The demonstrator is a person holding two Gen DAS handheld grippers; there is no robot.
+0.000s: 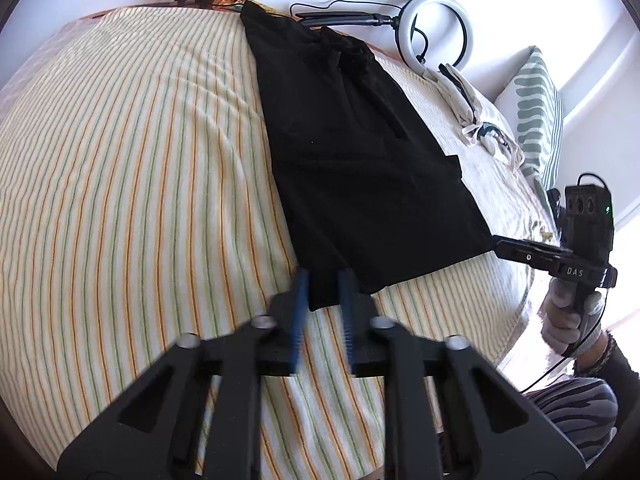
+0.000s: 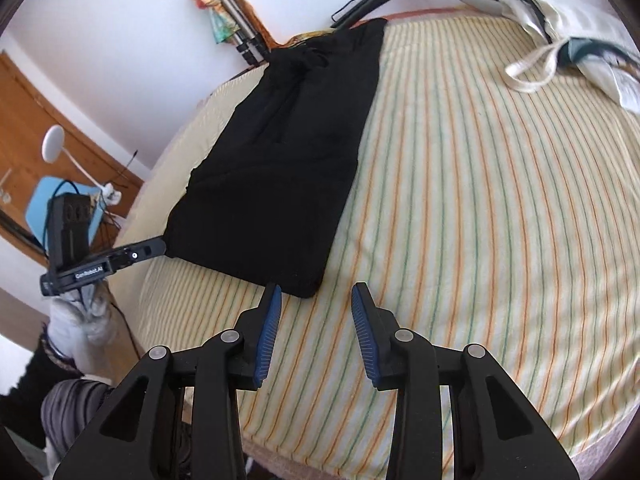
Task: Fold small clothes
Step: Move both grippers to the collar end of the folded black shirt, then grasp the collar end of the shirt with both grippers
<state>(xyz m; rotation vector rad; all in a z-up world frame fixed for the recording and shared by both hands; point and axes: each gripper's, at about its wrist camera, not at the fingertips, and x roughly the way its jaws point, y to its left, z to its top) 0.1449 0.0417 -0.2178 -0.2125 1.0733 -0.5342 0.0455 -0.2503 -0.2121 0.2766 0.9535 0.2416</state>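
Left gripper (image 1: 324, 280) is clamped on the near corner of the black garment (image 1: 352, 168). Right gripper (image 2: 316, 294), lower centre, stands apart, holding nothing, beside the other corner.

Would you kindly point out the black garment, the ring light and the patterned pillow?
black garment (image 1: 360, 168), left wrist view, middle of the cloth.
ring light (image 1: 470, 28), left wrist view, right rim.
patterned pillow (image 1: 536, 108), left wrist view, its face.

Two markings can be read, each on the body of a hand-held gripper seen from the other gripper's camera. In the left wrist view, the right gripper (image 1: 498, 245) bears the white letters "DAS" on its black crossbar, just above the gloved hand (image 1: 570, 320). In the right wrist view, the left gripper (image 2: 162, 246) carries a white label reading "GenRobot.AI" along its black bar. No other text is legible.
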